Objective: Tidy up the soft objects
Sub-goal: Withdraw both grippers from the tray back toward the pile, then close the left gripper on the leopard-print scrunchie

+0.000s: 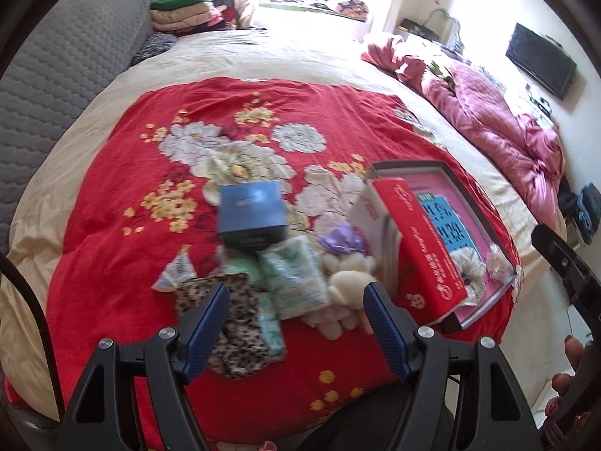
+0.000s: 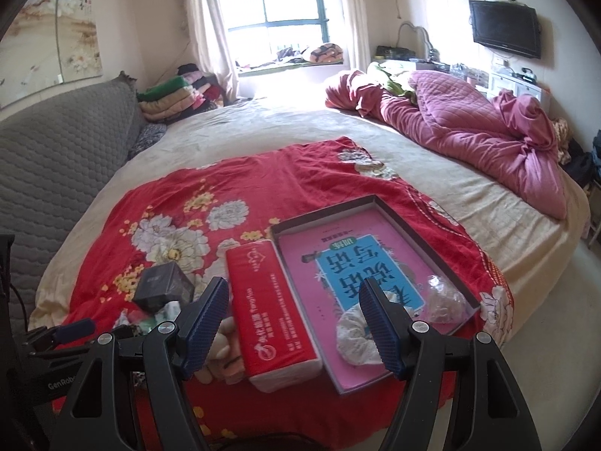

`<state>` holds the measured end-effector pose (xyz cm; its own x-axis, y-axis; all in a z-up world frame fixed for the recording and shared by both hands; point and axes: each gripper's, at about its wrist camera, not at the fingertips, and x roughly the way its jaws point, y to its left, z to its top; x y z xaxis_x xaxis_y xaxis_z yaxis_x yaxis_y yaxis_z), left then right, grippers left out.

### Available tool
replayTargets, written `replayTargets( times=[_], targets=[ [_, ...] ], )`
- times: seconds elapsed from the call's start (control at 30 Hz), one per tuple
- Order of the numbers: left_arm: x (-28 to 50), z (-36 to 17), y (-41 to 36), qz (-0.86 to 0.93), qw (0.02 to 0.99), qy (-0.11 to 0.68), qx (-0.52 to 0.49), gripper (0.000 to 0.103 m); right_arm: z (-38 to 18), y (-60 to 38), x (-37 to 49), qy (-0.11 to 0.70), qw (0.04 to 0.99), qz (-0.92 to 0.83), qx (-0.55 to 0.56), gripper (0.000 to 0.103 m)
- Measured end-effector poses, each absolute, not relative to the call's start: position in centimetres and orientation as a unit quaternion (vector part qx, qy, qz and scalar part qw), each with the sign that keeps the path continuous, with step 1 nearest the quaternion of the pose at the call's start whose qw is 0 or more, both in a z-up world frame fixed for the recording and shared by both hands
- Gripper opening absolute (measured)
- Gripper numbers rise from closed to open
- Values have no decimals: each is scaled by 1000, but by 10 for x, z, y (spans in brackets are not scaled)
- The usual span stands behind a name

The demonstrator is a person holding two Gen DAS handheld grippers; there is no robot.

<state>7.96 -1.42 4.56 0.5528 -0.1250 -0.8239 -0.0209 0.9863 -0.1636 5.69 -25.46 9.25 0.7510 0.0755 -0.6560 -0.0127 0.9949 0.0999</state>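
Small items lie on a red floral cloth (image 1: 157,173). In the left wrist view: a cream plush toy (image 1: 347,282), a purple soft thing (image 1: 342,240), a green-white tissue pack (image 1: 295,278), a leopard-print pouch (image 1: 233,330), a blue box (image 1: 251,208) and a red tissue pack (image 1: 420,248). My left gripper (image 1: 298,300) is open and empty just above the plush toy and tissue pack. My right gripper (image 2: 295,297) is open and empty over the red tissue pack (image 2: 270,308), beside a shallow tray (image 2: 300,221) with a pink bottom, holding a white scrunchie (image 2: 357,338) and a clear bag (image 2: 445,302).
The cloth lies on a beige bed (image 2: 263,127). A pink quilt (image 2: 488,127) is bunched at the right. A grey padded headboard (image 2: 56,158) and folded blankets (image 2: 172,97) stand at the left. The bed edge is near the tray's right side.
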Motion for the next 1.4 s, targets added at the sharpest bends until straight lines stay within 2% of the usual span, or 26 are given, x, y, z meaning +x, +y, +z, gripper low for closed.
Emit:
replayTargets(
  times=[0.73,1.4],
  targets=[
    [59,31,96,54,868,473,-142,73,84,-187,46,356,930,83,-21,73],
    [58,-20,89,35,842,521,-137,73,41,-123,44,391,905,137,-96,73]
  ],
)
